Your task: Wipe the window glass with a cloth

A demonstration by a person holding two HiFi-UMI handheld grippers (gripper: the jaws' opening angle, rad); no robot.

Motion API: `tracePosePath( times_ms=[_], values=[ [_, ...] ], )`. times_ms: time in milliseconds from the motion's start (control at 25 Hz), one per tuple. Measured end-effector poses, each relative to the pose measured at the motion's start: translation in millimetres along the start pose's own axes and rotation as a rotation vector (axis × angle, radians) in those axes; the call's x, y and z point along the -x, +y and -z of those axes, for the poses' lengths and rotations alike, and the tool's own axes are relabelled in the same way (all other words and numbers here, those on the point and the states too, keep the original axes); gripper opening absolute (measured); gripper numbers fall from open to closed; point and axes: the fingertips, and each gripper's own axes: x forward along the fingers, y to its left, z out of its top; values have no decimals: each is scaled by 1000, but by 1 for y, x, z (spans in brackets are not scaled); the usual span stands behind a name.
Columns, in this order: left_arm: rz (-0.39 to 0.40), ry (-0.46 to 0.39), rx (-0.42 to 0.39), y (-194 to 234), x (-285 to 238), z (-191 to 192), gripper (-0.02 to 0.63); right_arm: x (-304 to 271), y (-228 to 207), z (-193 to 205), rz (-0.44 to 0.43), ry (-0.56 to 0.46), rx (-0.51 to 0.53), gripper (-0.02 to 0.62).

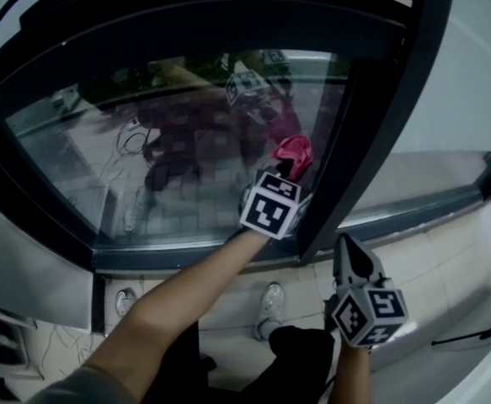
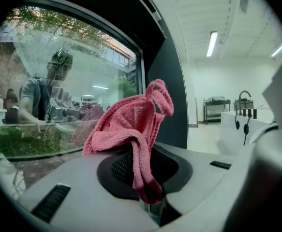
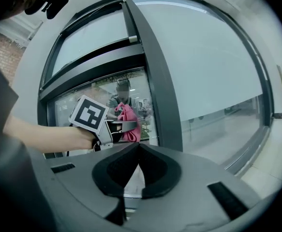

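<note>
A pink cloth [image 1: 294,156] is pinched in my left gripper [image 1: 285,173], which is shut on it and held up against the window glass [image 1: 178,158] near the pane's right edge. From the left gripper view the cloth [image 2: 133,129] bunches upward out of the jaws, right beside the glass [image 2: 58,86]. My right gripper [image 1: 352,257] hangs lower, in front of the sill, shut with nothing in it. The right gripper view shows its jaws [image 3: 135,148] meeting tip to tip, with the left gripper [image 3: 116,127] and cloth [image 3: 127,120] beyond them.
A dark vertical frame post [image 1: 359,116] stands just right of the cloth and splits the window from a frosted pane [image 1: 472,82]. A dark sill [image 1: 186,255] runs along the bottom. My shoes [image 1: 270,305] stand on the tiled floor below.
</note>
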Motion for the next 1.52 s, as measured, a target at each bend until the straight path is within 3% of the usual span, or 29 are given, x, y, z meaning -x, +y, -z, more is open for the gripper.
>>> tracePosePath(
  times_ms=[400,840,1200,1520],
  values=[
    [57,11,-42,-21,-42,-2,54,14,-32,11,60,26,-13,-9],
    [115,14,-48,-35,-54,0,54,15,-35,14,63,34,-15,-9],
    [134,6,-8,-45,-2,19,54,3,-4,6,4,18,1,-9],
    [18,3,26,5,73,34,54,-23,57,-2,-110,17,46,-9]
  ],
)
